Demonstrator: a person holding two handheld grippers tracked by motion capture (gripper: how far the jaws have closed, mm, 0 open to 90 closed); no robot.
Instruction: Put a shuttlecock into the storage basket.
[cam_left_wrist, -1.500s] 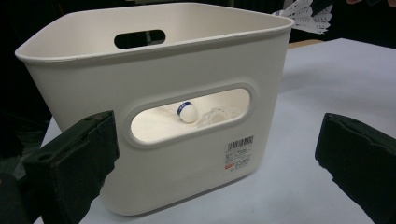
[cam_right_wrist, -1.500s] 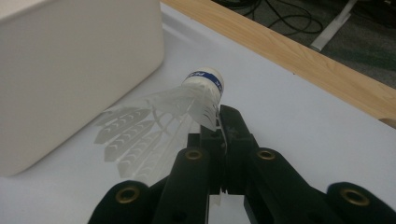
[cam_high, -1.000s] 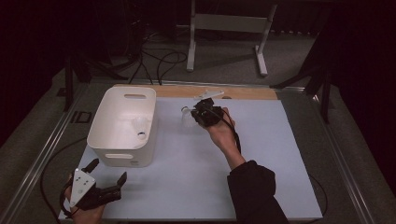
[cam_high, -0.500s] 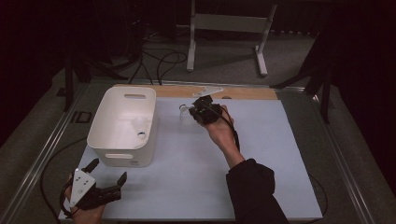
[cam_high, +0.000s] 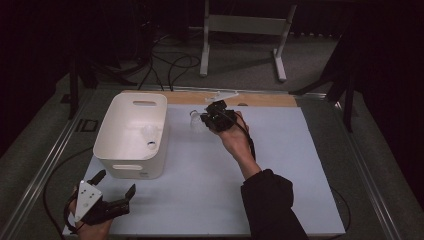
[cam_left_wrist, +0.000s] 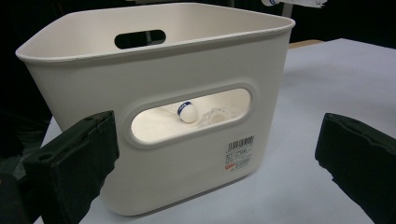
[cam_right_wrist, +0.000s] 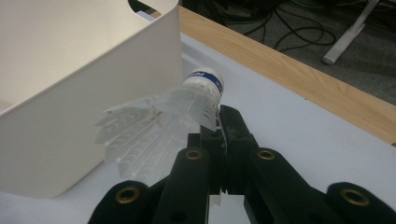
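A white shuttlecock (cam_right_wrist: 187, 105) with a blue-banded cork is pinched by its feather skirt in my right gripper (cam_right_wrist: 219, 126), which is shut on it. In the high view that gripper (cam_high: 206, 119) hovers over the mat just right of the white bin (cam_high: 116, 125), with the shuttlecock (cam_high: 195, 122) pointing towards the bin's wall. A second shuttlecock (cam_left_wrist: 188, 112) lies inside the bin (cam_left_wrist: 84, 93) and shows through the handle slot. My left gripper (cam_high: 116, 183) rests at the mat's near left corner, open, facing the bin with nothing between its jaws.
A pale blue mat (cam_high: 280, 165) covers the table, with a wooden strip (cam_high: 270, 100) along its far edge. A small pale object (cam_high: 223, 94) lies on that strip. Cables and a stand's legs (cam_high: 240, 45) are on the floor beyond.
My right gripper has carried the shuttlecock a little to the left, nearer the bin. The left gripper has stayed put.
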